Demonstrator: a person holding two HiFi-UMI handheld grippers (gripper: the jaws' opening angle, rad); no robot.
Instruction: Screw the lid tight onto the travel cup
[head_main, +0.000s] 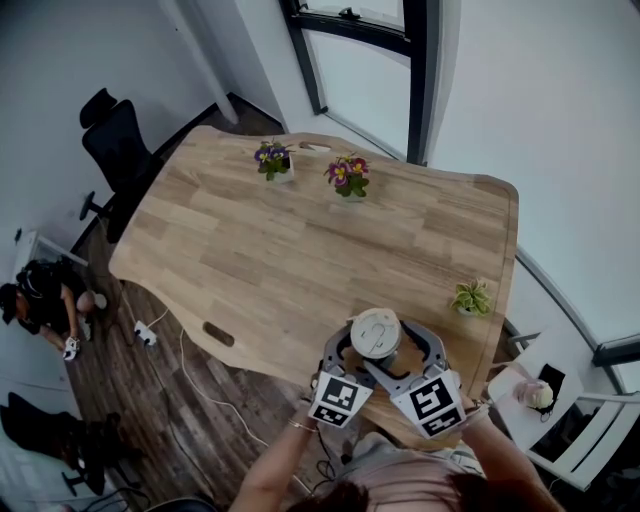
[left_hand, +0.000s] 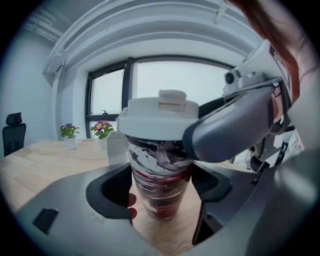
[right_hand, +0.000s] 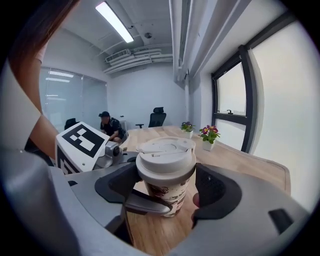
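A broad table (head_main: 300, 240) of pale wood grain with rounded, wavy edges is filling the head view. The cup (left_hand: 161, 185) is standing upright near its edge at about 5 o'clock.

The left gripper (left_hand: 162, 195), a smooth grey plastic shell with dark padded pockets, is gripping the cup's body. One pad is pressing at 9 o'clock and the other at 3 o'clock, with the jaws spread fairly wide around it.

The right gripper (right_hand: 166, 187), of the same make, is clamping its widely spread jaws on the lid (right_hand: 166, 157), with a pad against each side of the rim. One grey finger of the left gripper is crossing in front of the cup below it.

The cup is a tapered cylinder, narrower at the base, carrying a glossy print in red, dark and white. The lid is a matte white round cap with a raised flip tab on top.

A pot of purple flowers (head_main: 272, 160) and a pot of pink flowers (head_main: 348, 176) are sitting toward the table's 12 o'clock edge. A small green plant (head_main: 471, 297) is at 3 o'clock.
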